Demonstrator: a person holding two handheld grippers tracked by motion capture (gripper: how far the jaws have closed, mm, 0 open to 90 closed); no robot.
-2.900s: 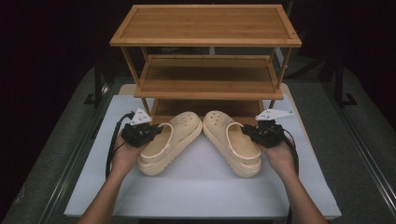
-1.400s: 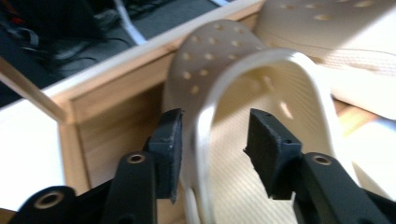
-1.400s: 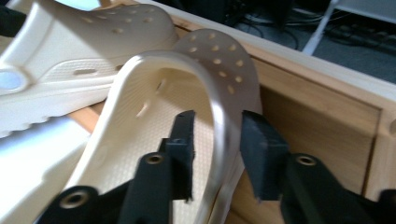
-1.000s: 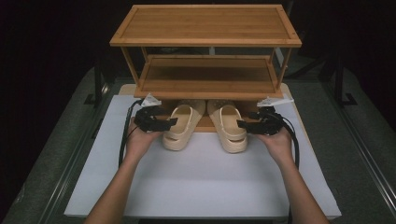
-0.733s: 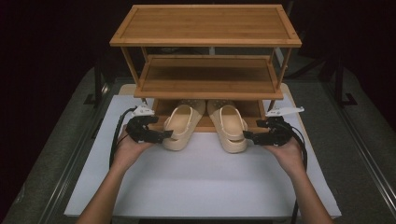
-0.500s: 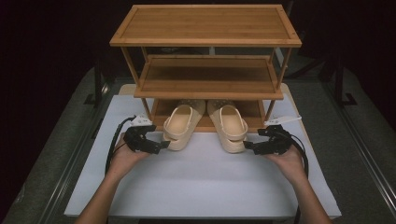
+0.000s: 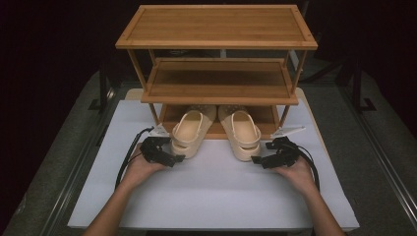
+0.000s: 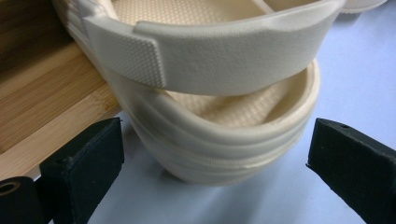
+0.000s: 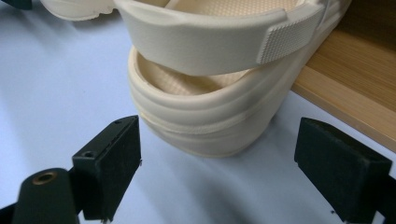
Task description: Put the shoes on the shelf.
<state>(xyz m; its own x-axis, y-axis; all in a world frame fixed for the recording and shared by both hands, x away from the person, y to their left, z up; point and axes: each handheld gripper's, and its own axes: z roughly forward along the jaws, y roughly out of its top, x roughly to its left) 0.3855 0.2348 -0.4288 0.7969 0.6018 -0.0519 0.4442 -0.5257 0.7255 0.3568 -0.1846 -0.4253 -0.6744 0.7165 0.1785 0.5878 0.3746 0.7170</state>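
Two cream clogs rest with their toes on the bottom shelf of a wooden rack [image 7: 216,29], heels hanging over its front edge. The left clog [image 7: 189,133] has my left gripper [image 7: 173,159] just behind its heel. In the left gripper view that heel [image 8: 219,140] sits between and beyond the wide-apart jaws of my left gripper [image 8: 217,161], untouched. The right clog [image 7: 243,133] has my right gripper [image 7: 256,160] behind its heel. In the right gripper view the right clog's heel [image 9: 205,116] is just past my open right gripper [image 9: 219,161], with nothing held.
The rack stands at the back of a white tabletop [image 7: 211,196]; its middle shelf [image 7: 219,81] and top shelf are bare. The bottom shelf edge [image 9: 345,93] runs beside the right clog. Dark floor and stands surround the table.
Both clogs went from the white tabletop onto the bottom shelf. Both grippers have let go and drawn back toward the person, opening off the heels.
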